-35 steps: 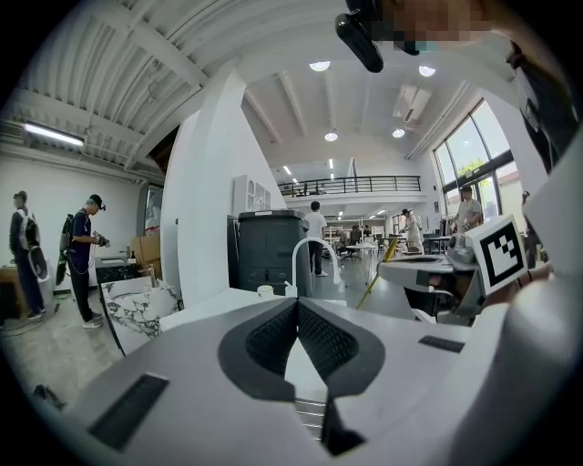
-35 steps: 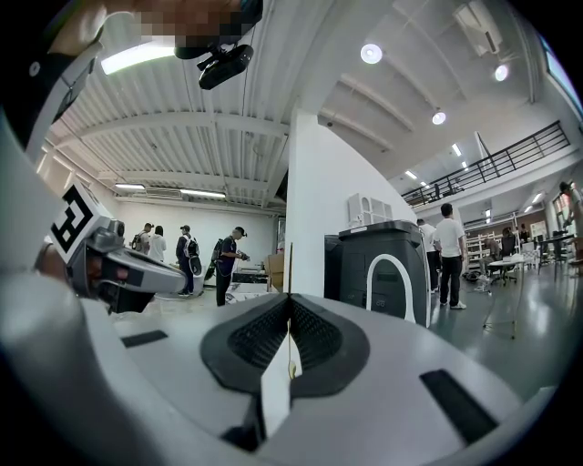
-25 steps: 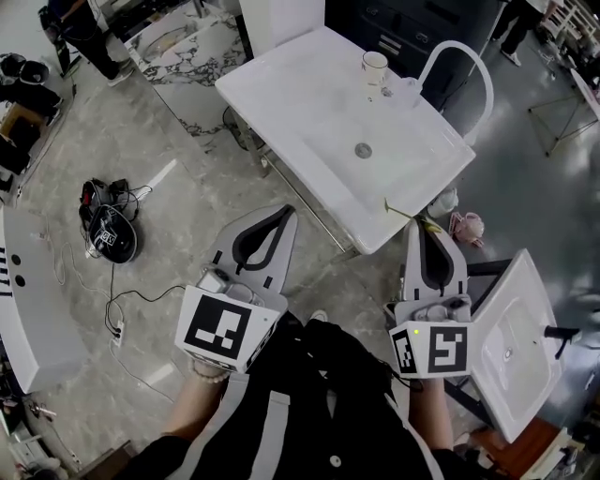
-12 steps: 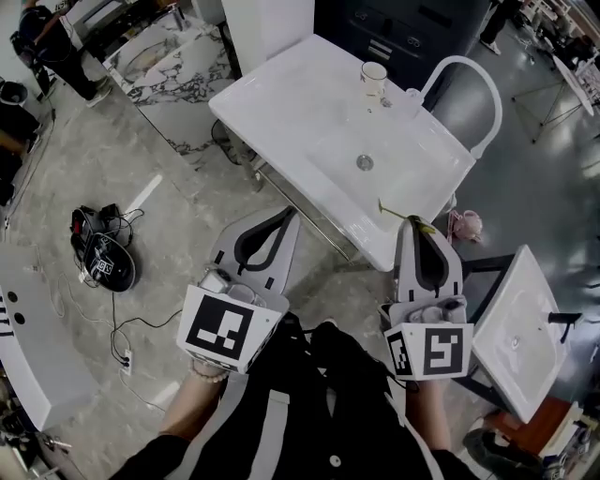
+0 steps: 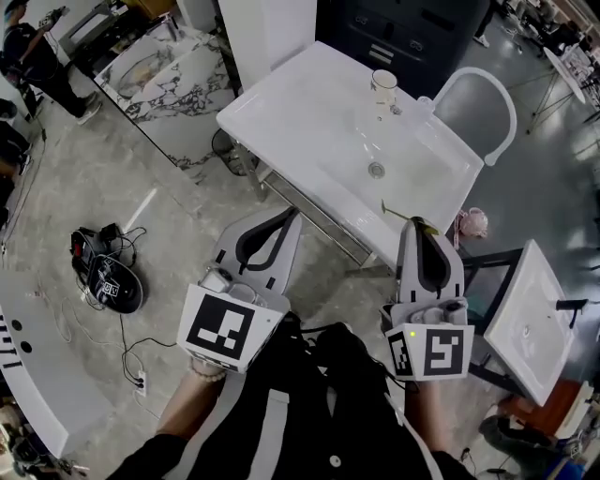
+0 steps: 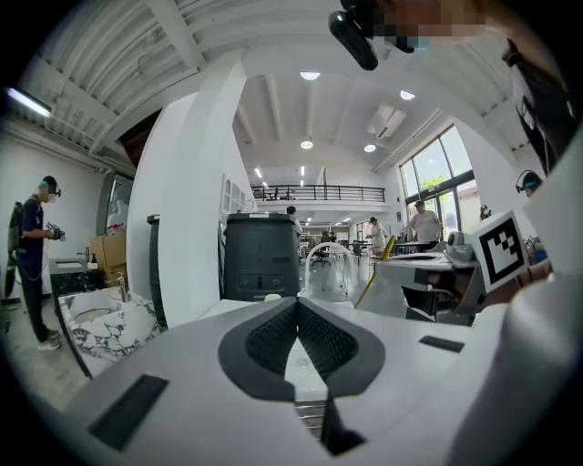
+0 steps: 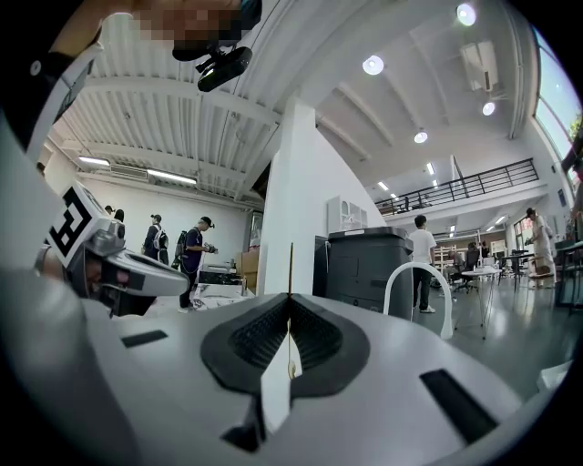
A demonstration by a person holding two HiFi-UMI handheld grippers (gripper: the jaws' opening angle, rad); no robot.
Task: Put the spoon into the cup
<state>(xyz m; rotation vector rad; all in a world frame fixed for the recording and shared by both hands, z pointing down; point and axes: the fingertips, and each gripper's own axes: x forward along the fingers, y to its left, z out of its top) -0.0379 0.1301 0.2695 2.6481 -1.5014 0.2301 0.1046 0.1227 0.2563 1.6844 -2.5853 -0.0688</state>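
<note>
A white cup stands at the far edge of a white washbasin top, beside an arched white faucet. My right gripper is shut on a thin yellow-green spoon, whose free end sticks out over the basin's near corner. In the right gripper view the spoon rises as a thin line from the closed jaws of the right gripper. My left gripper is shut on nothing and hangs over the floor in front of the basin. The left gripper shows closed pads.
A second white basin lies at the right on a dark frame. A black device with cables sits on the floor at the left. A marble slab and a dark cabinet stand behind. A person stands at the far left.
The head view has shifted a little, so the basin and cup sit slightly lower and to the right. Both grippers keep their places, the right one still holding the spoon.
</note>
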